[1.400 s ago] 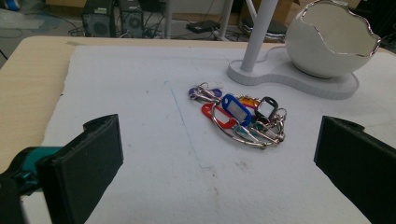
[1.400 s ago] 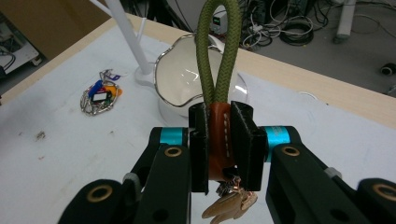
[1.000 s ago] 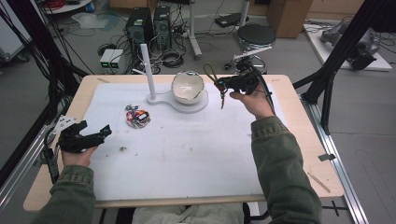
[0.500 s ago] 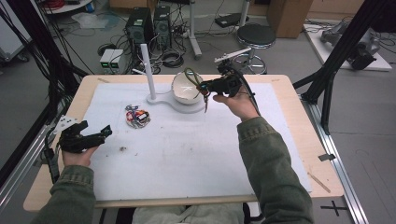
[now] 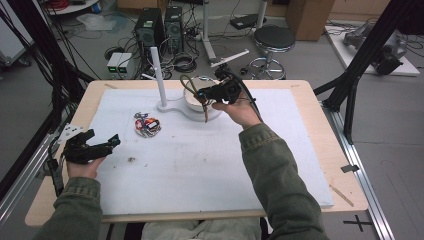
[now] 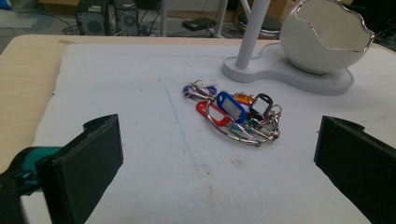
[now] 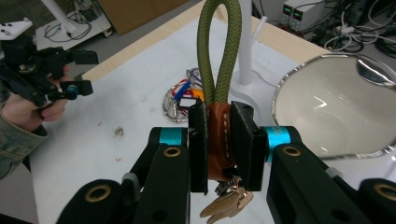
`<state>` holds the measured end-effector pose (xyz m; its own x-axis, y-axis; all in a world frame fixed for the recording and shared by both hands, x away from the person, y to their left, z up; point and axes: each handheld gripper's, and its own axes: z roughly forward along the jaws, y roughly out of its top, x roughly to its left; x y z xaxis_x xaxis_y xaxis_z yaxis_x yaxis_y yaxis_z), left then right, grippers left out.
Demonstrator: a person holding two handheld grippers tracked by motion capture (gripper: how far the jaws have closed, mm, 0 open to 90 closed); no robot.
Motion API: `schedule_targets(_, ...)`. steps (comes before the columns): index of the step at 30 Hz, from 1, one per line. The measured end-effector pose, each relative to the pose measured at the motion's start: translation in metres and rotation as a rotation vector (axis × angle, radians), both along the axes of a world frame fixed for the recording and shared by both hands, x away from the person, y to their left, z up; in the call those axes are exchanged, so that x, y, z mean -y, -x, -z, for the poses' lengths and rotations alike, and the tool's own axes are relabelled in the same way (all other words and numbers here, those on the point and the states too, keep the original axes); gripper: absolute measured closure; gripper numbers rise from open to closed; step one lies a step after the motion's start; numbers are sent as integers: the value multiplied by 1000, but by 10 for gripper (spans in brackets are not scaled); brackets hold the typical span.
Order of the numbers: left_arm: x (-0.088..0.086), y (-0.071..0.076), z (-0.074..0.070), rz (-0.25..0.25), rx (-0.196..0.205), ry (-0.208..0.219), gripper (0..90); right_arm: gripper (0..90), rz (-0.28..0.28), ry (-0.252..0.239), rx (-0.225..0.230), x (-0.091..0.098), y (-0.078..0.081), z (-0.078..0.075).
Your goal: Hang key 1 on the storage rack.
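The right claw (image 7: 218, 144) grips a brown leather key fob with an olive cord loop (image 7: 219, 135) beside the white egg-shaped bowl (image 5: 197, 97), seemingly undelivered. The left claw (image 5: 107, 145) gapes empty; the coloured key-tag bunch (image 6: 233, 116) lies on the bench (image 5: 310, 115).

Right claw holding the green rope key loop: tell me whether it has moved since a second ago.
Yes. In the high view the right claw has moved left, from beside the white eggshell-shaped bowl to over it, carrying the green rope key loop.
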<state>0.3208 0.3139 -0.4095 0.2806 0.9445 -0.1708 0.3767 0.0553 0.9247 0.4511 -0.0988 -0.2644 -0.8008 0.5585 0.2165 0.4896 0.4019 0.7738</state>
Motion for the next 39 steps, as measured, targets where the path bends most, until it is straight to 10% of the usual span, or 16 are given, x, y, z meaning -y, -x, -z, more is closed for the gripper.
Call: schedule_targets(39, -2, 0, 1, 1, -11, -1, 17, 765, -15, -69, -65, -72, -49, 8)
